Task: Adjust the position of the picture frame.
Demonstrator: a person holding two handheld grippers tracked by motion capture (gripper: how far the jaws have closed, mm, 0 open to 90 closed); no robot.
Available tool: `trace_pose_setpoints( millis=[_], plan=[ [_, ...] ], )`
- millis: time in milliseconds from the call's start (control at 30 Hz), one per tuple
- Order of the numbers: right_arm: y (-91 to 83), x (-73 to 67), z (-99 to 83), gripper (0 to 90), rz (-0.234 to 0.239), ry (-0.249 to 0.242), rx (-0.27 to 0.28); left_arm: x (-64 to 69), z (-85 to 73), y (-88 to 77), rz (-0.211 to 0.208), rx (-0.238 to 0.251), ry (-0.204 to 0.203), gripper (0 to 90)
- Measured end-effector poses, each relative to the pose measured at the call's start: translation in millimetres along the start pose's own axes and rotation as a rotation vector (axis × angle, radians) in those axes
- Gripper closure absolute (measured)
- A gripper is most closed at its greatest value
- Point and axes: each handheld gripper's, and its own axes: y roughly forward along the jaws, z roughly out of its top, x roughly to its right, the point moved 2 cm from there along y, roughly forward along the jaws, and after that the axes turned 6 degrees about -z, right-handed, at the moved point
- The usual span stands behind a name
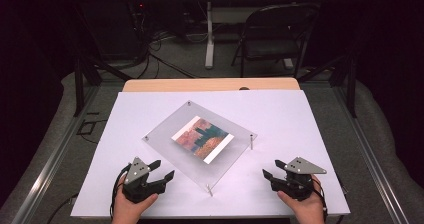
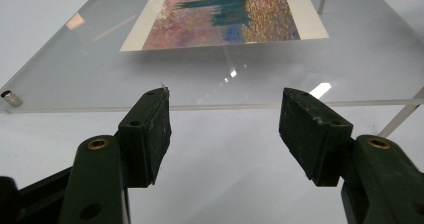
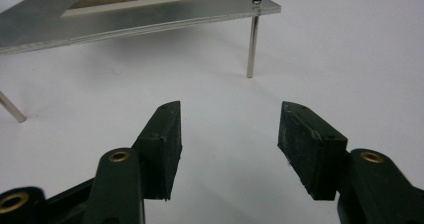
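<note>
Two pairs of black tongs wait near the front edge of the white surface point(image 1: 300, 114), one at each side of a clear acrylic picture frame with a colourful landscape print sandwiched inside point(image 1: 200, 139). The frame sits near the middle of the surface, turned so that one corner points toward the front edge. Thin metal standoff posts point(image 3: 253, 39) at its corners hold the clear plate off the surface, and its left side lies lower than its right, so the plate slopes; we judge that this raised edge gives the tongs something to slip around.

Our left tongs point(image 1: 159, 170) sit toward the front left corner, jaws spread wide with nothing between them. In the left gripper view they point(image 2: 225, 129) point straight at the near edge of the plate, close to it but apart. That aim suggests a grasp on that edge.

Our right tongs point(image 1: 269, 176) rest toward the front right corner, also gaping and empty. In the right gripper view they point(image 3: 229, 134) face bare surface, with the nearest post and the plate's corner farther ahead. We take it that both pairs flank the frame so that it can be lifted or steadied from two sides.
</note>
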Motion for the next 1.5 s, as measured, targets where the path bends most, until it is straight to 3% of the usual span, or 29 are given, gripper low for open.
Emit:
trace_pose_setpoints(
  millis=[200, 367, 567, 700, 967, 1100, 1167, 1500],
  plan=[
    [-1.6, -1.8, -0.4, 45.6, 0.018, -0.029, -0.006, 1.2, 1.5, 1.4, -0.003, -0.004, -0.010, 37.9],
    [-1.4, 0.4, -1.6, 46.0, 0.015, -0.012, -0.011, 8.7, 2.8, 1.5, -0.050, -0.007, -0.029, 40.6],
    [-2.0, -2.5, -0.8, 45.5, 0.020, -0.015, -0.007, 18.8, 1.6, 1.3, -0.040, -0.027, -0.050, 41.6],
    [-5.0, -4.1, 1.8, 47.7, 0.021, -0.020, 0.012, 28.4, -0.9, -1.4, -0.049, -0.032, -0.055, 46.1],
    [-3.5, -1.0, 0.9, 50.3, 0.037, 0.017, 0.003, 52.4, -7.8, -1.5, -0.108, -0.043, -0.055, 46.0],
    [-4.1, 0.5, 2.1, 51.4, 0.040, 0.027, 0.011, 63.6, -14.2, 7.8, -0.162, -0.060, -0.081, 48.2],
    [-4.1, 0.0, 2.5, 51.9, 0.046, 0.027, 0.013, 65.6, -15.2, 10.2, -0.166, -0.067, -0.080, 50.0],
    [-2.6, -0.7, 4.7, 52.7, 0.056, 0.021, 0.021, 87.9, -17.4, 38.5, -0.225, -0.124, -0.036, 58.8]
  ],
)
